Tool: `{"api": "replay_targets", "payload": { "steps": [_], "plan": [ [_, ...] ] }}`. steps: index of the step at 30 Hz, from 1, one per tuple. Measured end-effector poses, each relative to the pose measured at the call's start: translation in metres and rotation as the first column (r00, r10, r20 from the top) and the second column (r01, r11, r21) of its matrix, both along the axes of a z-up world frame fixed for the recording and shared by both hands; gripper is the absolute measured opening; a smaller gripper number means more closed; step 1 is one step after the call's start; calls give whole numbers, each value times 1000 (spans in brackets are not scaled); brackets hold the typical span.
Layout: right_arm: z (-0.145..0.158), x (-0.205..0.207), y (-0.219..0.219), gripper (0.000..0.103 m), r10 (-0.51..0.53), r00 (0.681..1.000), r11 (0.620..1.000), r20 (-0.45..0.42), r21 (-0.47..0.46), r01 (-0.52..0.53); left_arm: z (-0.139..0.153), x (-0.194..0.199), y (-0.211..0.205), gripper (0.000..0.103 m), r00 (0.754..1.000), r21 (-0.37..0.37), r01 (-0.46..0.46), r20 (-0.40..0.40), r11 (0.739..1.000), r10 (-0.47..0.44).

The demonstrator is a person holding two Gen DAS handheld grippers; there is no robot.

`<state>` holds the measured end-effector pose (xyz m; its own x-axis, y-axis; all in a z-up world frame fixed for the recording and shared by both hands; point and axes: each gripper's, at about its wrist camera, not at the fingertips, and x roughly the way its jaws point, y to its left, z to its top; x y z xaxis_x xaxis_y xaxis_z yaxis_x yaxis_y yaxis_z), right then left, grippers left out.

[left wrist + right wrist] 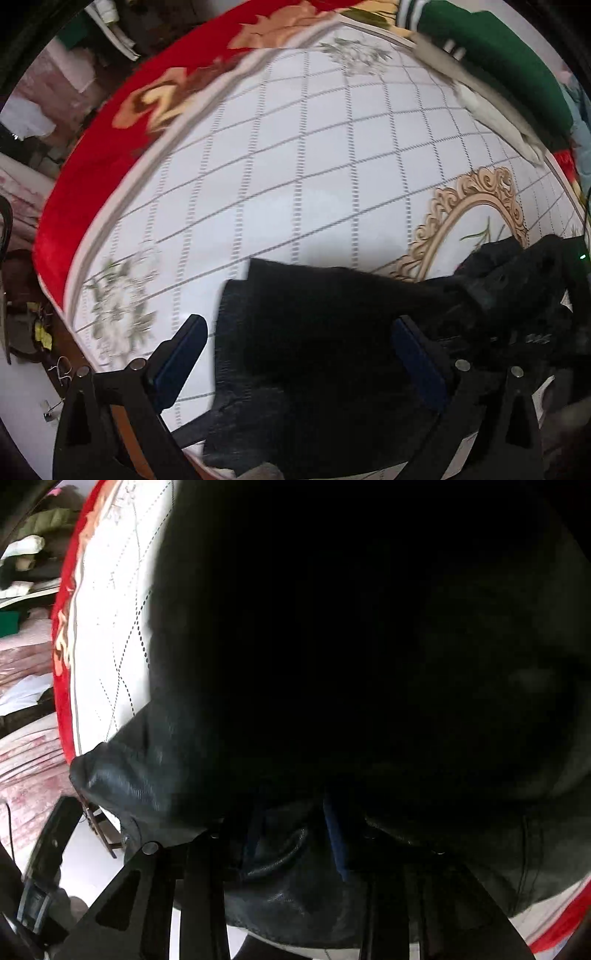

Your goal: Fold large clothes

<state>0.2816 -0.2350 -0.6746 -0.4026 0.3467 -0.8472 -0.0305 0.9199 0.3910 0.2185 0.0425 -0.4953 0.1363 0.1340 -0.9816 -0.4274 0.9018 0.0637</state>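
A black garment (325, 354) lies on the white checked bed cover (295, 166) at the near edge. My left gripper (295, 336) is open, its blue-padded fingers (181, 354) spread on either side of the garment's straight edge, not clamping it. In the right wrist view the same black, leather-like garment (369, 646) fills most of the frame. My right gripper (295, 823) is shut on a fold of it, the blue pads (334, 834) close together with cloth between them. The right gripper (524, 280) also shows in the left view, wrapped in the cloth.
A red floral blanket (122, 122) borders the cover on the far and left sides. A green garment (498, 55) and a grey-white one (487, 107) lie at the far right. Clutter and floor (22, 387) lie beyond the bed's left edge.
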Motion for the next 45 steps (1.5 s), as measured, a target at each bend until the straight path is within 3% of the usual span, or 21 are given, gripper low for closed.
{"api": "replay_targets", "payload": {
  "steps": [3, 6, 9, 11, 12, 14, 16, 19, 21, 23, 24, 26, 28, 31, 33, 36, 38, 40, 42, 44, 45],
  "plan": [
    [34, 3, -12, 36, -16, 1000, 999, 23, 34, 15, 8, -8, 2, 103, 1000, 2, 2, 9, 1000, -2],
    [75, 16, -18, 35, -103, 989, 984, 105, 158, 85, 12, -8, -2, 103, 1000, -1, 6, 29, 1000, -6],
    [59, 36, -1, 35, -89, 983, 989, 160, 134, 67, 3, 0, -9, 103, 1000, 16, 23, 16, 1000, -23],
    [26, 37, -3, 35, -67, 990, 992, 126, 112, 53, 2, 8, -11, 103, 999, 13, 31, 25, 999, -32],
    [22, 42, -9, 35, -109, 989, 985, 100, 144, 94, 4, 13, -15, 103, 999, 13, 43, 32, 999, -44],
    [40, 46, -31, 35, -156, 984, 971, 83, 198, 137, 13, 21, -26, 103, 996, -10, 67, 66, 998, -66],
    [69, 44, -69, 36, -215, 963, 959, 164, 225, 175, 19, 30, -43, 103, 989, -24, 115, 92, 993, -112],
    [111, 17, -151, 58, -314, 901, 939, 299, 241, 247, 16, 44, -73, 103, 978, -65, 189, 104, 980, -182],
    [125, -6, -208, 87, -388, 839, 918, 382, 237, 317, 3, 53, -91, 103, 972, -66, 225, 87, 972, -219],
    [132, -33, -254, 96, -428, 799, 903, 422, 227, 364, -18, 60, -105, 103, 967, -31, 252, 49, 967, -250],
    [136, -48, -266, 96, -437, 798, 900, 415, 210, 383, -33, 63, -109, 103, 966, -17, 257, 20, 966, -257],
    [120, -61, -307, 95, -480, 795, 877, 370, 172, 449, -54, 65, -110, 103, 969, -19, 248, -11, 969, -248],
    [91, -70, -332, 96, -545, 772, 837, 328, 168, 520, -62, 66, -105, 103, 974, -46, 226, -8, 973, -227],
    [45, -78, -354, 95, -665, 713, 746, 224, 255, 616, -63, 67, -103, 103, 974, -53, 226, -5, 973, -227],
    [14, -73, -319, 97, -708, 681, 699, 188, 328, 636, -62, 66, -103, 103, 972, -46, 234, -6, 971, -234],
    [7, -57, -305, 103, -746, 635, 653, 200, 404, 640, -62, 67, -102, 103, 972, -45, 235, -4, 971, -235],
    [9, -47, -306, 103, -754, 631, 638, 183, 432, 637, -63, 68, -100, 103, 973, -54, 230, -4, 972, -230],
    [8, -41, -294, 103, -745, 652, 634, 145, 459, 623, -65, 64, -96, 103, 974, -68, 225, -4, 972, -226],
    [8, -41, -285, 94, -742, 666, 604, 79, 510, 613, -64, 62, -96, 103, 973, -66, 229, -2, 971, -230],
    [5, -37, -276, 93, -710, 698, 640, 91, 495, 587, -64, 61, -96, 103, 972, -62, 235, 2, 970, -235],
    [0, -35, -276, 89, -711, 699, 635, 79, 500, 589, -64, 60, -95, 103, 972, -60, 234, 3, 970, -235]
  ]
}}
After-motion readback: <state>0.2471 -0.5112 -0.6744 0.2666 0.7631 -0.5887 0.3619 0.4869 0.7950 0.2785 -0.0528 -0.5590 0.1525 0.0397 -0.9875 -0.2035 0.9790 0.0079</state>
